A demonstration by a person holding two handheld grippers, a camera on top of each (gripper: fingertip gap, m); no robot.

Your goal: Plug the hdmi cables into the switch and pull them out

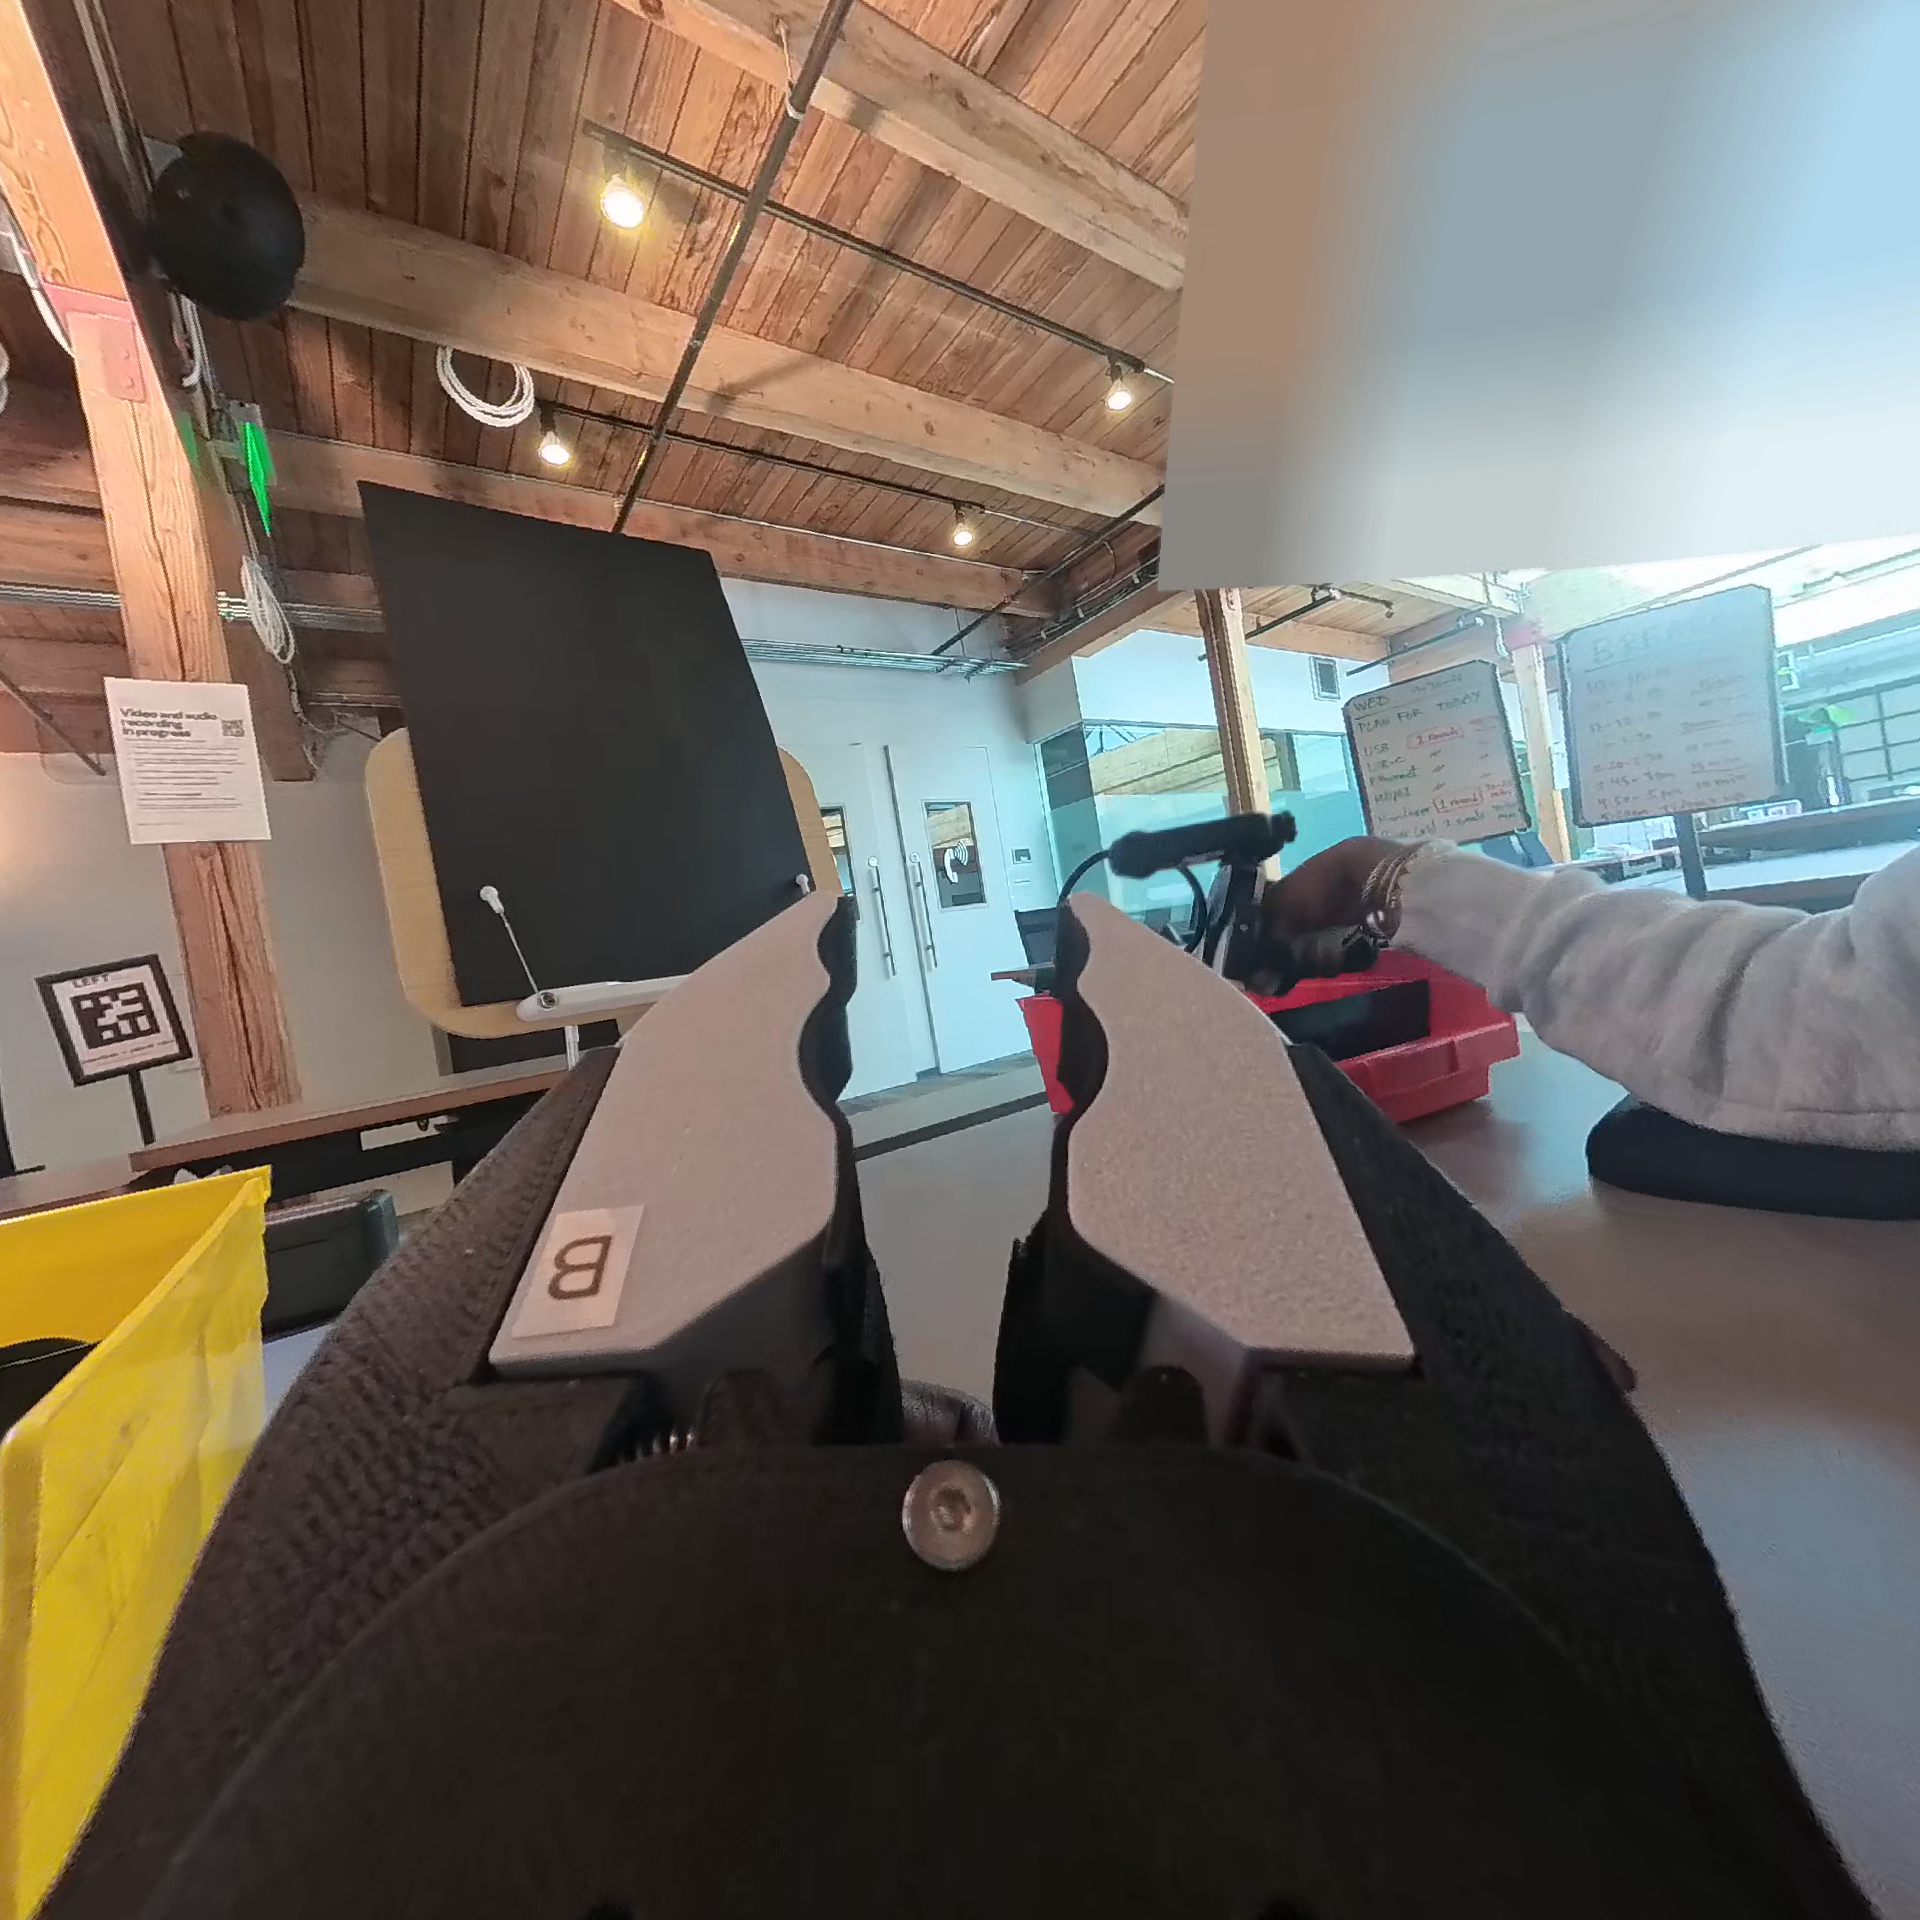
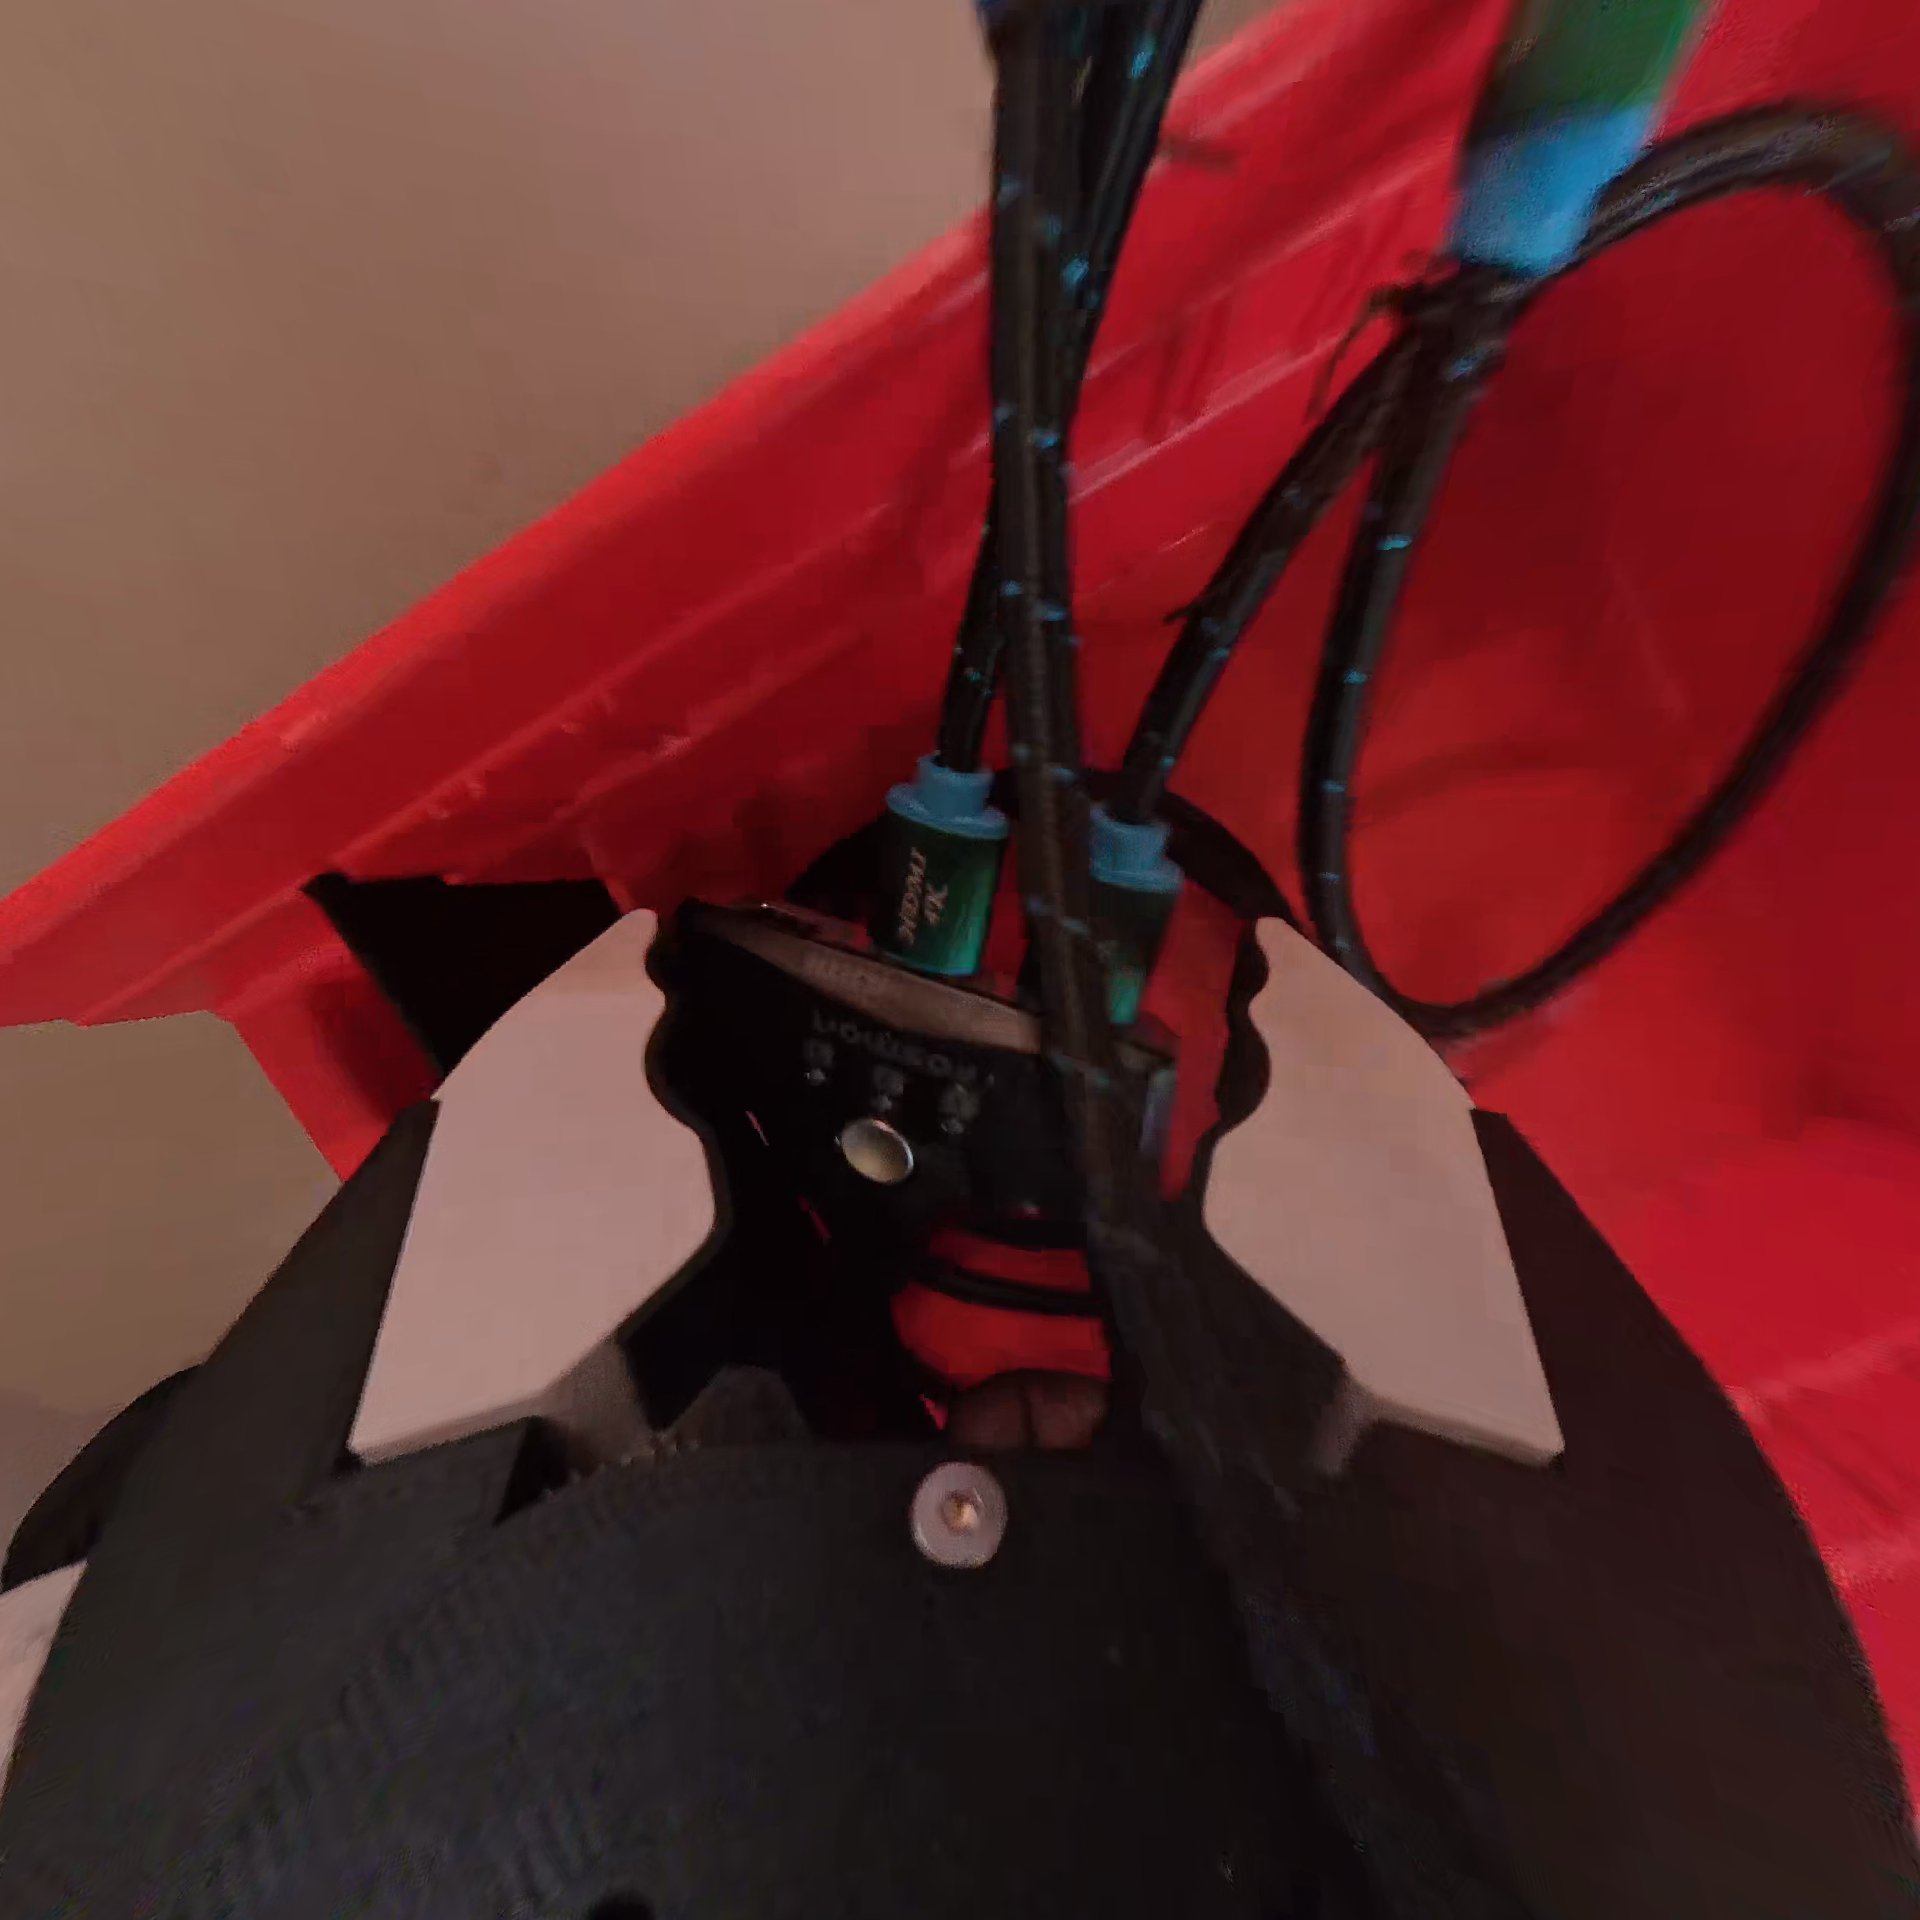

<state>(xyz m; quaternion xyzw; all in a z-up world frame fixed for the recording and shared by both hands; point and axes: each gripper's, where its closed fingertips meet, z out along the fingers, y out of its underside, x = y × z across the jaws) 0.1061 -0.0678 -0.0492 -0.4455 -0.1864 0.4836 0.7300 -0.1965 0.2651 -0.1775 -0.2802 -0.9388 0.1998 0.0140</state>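
Observation:
In the right wrist view my right gripper point(image 2: 951, 997) is closed around a small black HDMI switch point(image 2: 883, 1091) inside a red bin point(image 2: 1558, 831). Two green-ended HDMI plugs point(image 2: 940, 894) sit in the switch's far edge. Their black braided cables point(image 2: 1023, 520) run upward and loop to the right, and one crosses the switch. Another green plug point(image 2: 1558, 135) hangs loose at the top right, blurred. My left gripper point(image 1: 951, 956) is open and empty, raised over the table and pointing into the room. From the left wrist view the right gripper point(image 1: 1236, 925) shows far off, over the red bin point(image 1: 1423, 1049).
A yellow bin point(image 1: 114, 1455) stands at the left of the grey table point(image 1: 1714, 1455). A person's arm in a light sleeve point(image 1: 1662, 997) reaches across to the red bin. A black board point(image 1: 582, 748) on a stand is behind the table.

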